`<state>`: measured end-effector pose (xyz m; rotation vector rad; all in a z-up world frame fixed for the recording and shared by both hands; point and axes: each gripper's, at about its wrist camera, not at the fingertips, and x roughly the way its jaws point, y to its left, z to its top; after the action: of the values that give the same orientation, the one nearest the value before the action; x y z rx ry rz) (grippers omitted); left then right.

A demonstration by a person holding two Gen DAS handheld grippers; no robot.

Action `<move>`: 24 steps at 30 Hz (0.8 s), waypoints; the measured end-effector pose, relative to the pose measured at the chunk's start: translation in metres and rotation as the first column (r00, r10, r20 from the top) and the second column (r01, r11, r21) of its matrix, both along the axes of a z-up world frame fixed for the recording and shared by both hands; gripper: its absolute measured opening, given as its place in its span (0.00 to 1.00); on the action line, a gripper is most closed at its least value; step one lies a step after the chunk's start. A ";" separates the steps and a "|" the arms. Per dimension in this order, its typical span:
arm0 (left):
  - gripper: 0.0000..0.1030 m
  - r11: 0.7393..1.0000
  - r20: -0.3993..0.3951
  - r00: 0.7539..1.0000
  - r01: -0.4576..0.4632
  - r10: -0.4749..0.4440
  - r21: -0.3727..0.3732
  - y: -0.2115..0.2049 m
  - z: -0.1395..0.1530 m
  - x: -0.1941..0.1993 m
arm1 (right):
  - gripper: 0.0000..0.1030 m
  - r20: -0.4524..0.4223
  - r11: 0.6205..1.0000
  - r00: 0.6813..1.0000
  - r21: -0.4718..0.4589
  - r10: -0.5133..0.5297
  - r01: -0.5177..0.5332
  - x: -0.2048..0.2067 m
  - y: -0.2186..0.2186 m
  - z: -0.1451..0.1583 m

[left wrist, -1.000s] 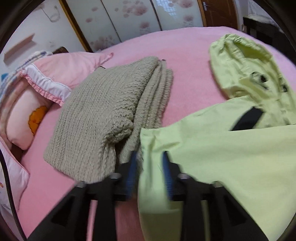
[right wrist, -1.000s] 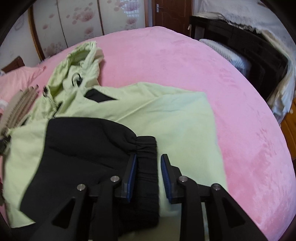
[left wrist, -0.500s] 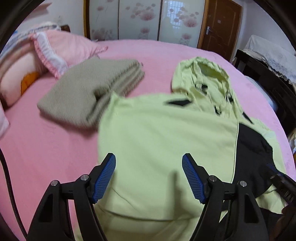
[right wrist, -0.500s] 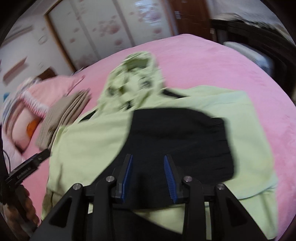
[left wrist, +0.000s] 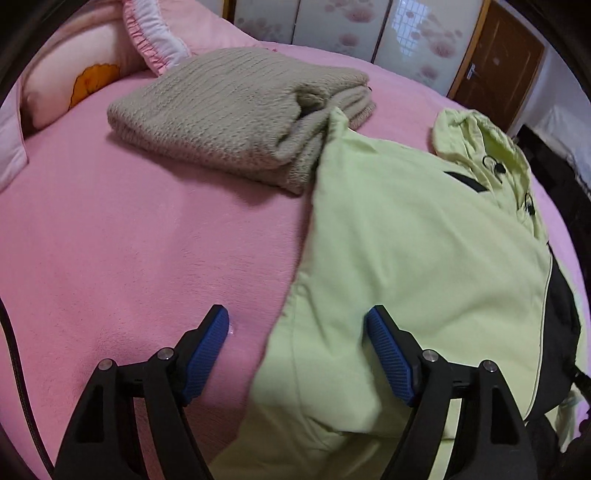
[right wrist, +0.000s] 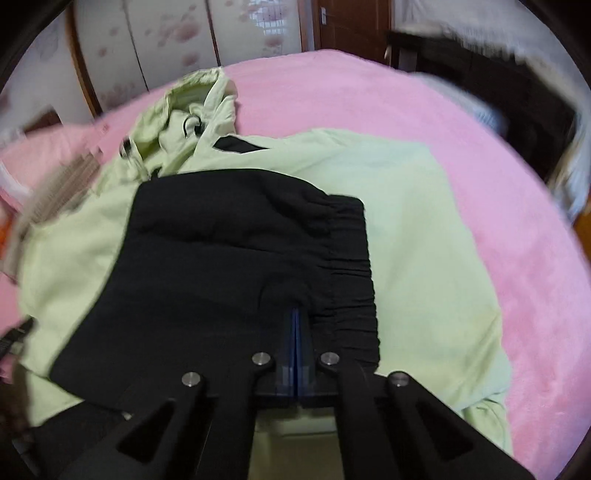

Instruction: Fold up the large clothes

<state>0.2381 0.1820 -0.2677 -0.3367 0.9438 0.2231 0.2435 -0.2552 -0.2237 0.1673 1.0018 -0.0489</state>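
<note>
Nearest to me, the left tool [left wrist: 297, 350] hangs over the near side of the bed [left wrist: 129, 258] with its blue pads [left wrist: 388, 354] spread wide, having just been opening further. Nothing is clasped between them. The left edge of the lime-green hooded jacket [left wrist: 406, 240] runs up between the two fingers: one pad sits over bare pink bedding, the other over green cloth. Whether either pad touches the fabric I cannot tell.

The right tool [right wrist: 295, 317] is clenched, its jaws having just closed so that the blue pads meet with only a thin seam between them. They sit at the black sleeve [right wrist: 229, 251], just beside its gathered cuff [right wrist: 347, 266], and a ridge of black cloth rises at the tips, so it appears to pinch the sleeve, though the view is blurred.

That black sleeve lies folded across the middle of the jacket, which is spread flat on the bed.

Farther off, the jacket's hood [right wrist: 192, 107] points toward the sliding wardrobe doors [left wrist: 332, 29]. To the left of the jacket a folded beige knit sweater [left wrist: 236, 114] rests, its near corner touching the jacket's far left edge. Beyond it lie pink pillows [left wrist: 92, 66].
</note>
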 end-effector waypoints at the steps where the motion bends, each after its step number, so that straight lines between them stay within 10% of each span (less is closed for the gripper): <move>1: 0.75 1.000 0.006 1.000 -0.001 0.001 -0.004 0.001 -0.001 -0.001 | 0.00 0.007 1.000 1.000 -0.016 0.004 -0.004 -0.002 0.001 0.001; 24: 0.77 0.990 0.030 0.999 0.029 -0.034 0.141 -0.013 0.031 -0.011 | 0.03 -0.001 0.997 0.998 0.036 -0.061 0.061 -0.010 0.005 0.009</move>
<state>0.2275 0.1688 -0.2362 -0.1946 0.8954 0.2535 0.2336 -0.2504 -0.2146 0.2310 0.9978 -0.0870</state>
